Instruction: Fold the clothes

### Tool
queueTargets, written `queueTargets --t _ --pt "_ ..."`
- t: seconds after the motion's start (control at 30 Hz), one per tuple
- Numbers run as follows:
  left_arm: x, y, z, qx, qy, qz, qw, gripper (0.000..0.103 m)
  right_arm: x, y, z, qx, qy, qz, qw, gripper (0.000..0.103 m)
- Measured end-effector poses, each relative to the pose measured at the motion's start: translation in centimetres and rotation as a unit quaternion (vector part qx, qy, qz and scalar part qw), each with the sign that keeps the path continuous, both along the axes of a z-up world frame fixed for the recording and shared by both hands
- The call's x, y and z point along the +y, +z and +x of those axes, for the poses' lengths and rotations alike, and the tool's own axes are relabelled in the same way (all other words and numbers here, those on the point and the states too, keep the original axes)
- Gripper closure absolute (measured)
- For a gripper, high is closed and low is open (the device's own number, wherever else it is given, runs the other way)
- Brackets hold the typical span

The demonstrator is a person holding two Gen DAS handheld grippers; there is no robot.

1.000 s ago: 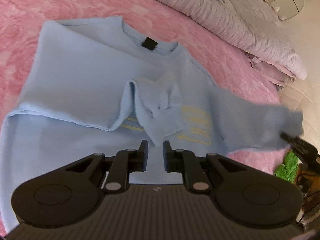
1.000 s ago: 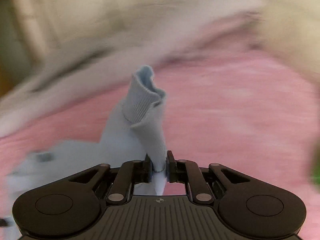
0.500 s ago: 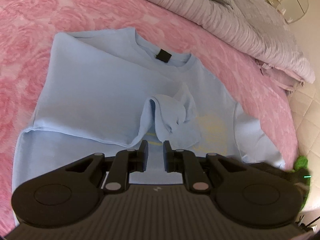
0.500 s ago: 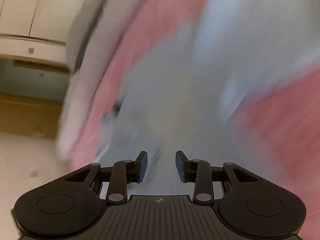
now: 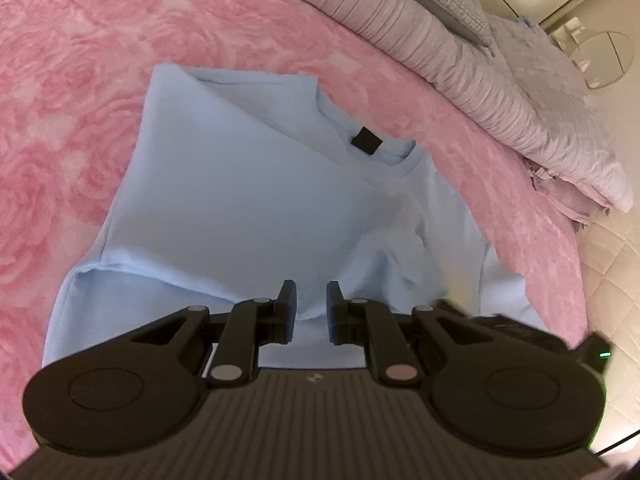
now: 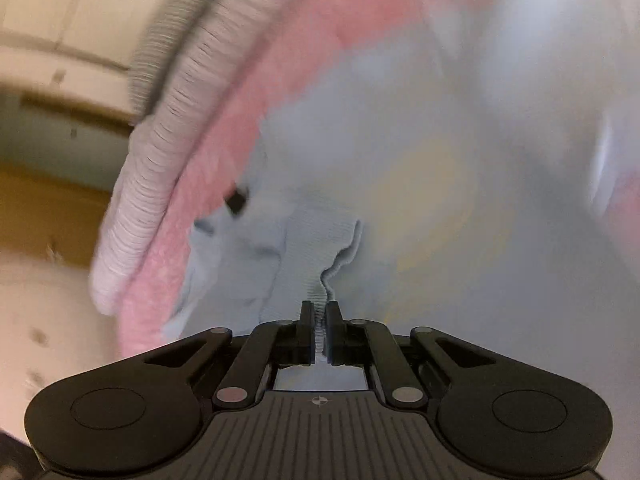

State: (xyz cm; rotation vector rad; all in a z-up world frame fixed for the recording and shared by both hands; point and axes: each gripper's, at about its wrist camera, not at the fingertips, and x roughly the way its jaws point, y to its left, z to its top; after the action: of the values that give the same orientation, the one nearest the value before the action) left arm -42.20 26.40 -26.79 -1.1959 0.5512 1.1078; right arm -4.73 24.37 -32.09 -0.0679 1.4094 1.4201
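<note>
A light blue sweatshirt (image 5: 248, 208) lies flat on the pink bedspread (image 5: 80, 80), its black neck label (image 5: 366, 141) at the far side. One sleeve is folded across the chest, its cuff (image 5: 400, 264) bunched near the yellow print. My left gripper (image 5: 311, 300) hovers over the lower chest, its fingers a narrow gap apart with nothing pinched. In the blurred right wrist view, my right gripper (image 6: 319, 312) is shut on the ribbed cuff (image 6: 320, 248), with the sweatshirt (image 6: 440, 160) and label (image 6: 236, 202) behind it. Its dark body (image 5: 512, 326) shows at the lower right.
A rolled grey-lilac quilt (image 5: 440, 40) and pillows run along the far edge of the bed. The bed's right edge drops to a pale tiled floor (image 5: 608, 280). A round glass side table (image 5: 604, 56) stands at the top right.
The right gripper let go of the sleeve it carried, opened wide, swung down over the chest and shut on the ribbed cuff. The left gripper drifted over the shirt, its gap unchanged.
</note>
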Motion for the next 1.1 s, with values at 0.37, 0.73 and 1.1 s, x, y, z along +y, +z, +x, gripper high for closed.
queueTargets --t 0.37,0.73,1.1 --pt "0.7 -2.8 3.8 0.02 -0.056 -0.003 0.9982 0.093 -2.4 -0.1 4.1 -0.141 0.023 -0.006 0.99 0.098" --pt "-0.6 -6.0 9.3 0.176 -0.163 -0.009 0.9707 0.093 -6.8 -1.8 9.0 -0.054 -0.02 -0.064 0.996 0.083" --pt "-1.8 -3.1 9.2 0.075 -0.101 -0.015 0.9919 0.093 -21.9 -3.3 31.4 0.028 -0.408 -0.026 0.912 0.044"
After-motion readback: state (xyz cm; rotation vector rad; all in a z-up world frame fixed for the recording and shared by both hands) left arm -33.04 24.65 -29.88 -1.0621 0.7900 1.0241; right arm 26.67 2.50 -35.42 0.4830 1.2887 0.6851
